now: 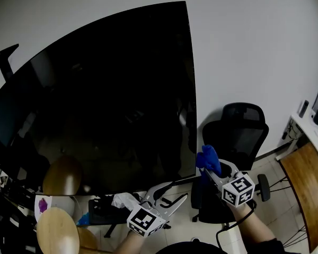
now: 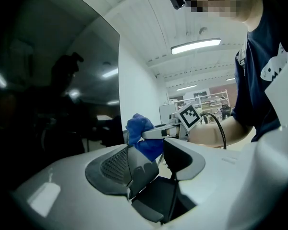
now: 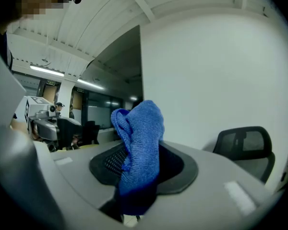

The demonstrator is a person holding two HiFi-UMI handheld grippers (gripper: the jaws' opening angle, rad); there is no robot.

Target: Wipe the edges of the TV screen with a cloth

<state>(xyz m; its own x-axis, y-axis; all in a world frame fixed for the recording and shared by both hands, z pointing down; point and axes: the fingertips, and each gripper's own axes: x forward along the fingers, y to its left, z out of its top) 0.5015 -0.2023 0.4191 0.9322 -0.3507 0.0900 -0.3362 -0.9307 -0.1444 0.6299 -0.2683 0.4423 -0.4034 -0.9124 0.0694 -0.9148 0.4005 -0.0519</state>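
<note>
The big dark TV screen [image 1: 111, 99] fills the head view, with its right edge [image 1: 192, 89] running almost straight down. A blue cloth [image 1: 208, 160] is bunched between the jaws of my right gripper [image 1: 209, 169], which is shut on it just right of the screen's lower right corner. In the right gripper view the cloth [image 3: 139, 143] stands up out of the jaws, with the screen [image 3: 115, 75] close on the left. My left gripper [image 1: 177, 190] hangs lower, below the screen's bottom edge, open and holding nothing. The left gripper view shows the cloth [image 2: 139, 128] beside the screen [image 2: 53, 95].
A black office chair [image 1: 238, 142] stands right of the screen against the white wall. A wooden desk [image 1: 307, 184] sits at the far right. Two round wooden stools [image 1: 58, 232] and a low black stand [image 1: 103, 210] with a white crumpled item [image 1: 124, 199] lie below the screen.
</note>
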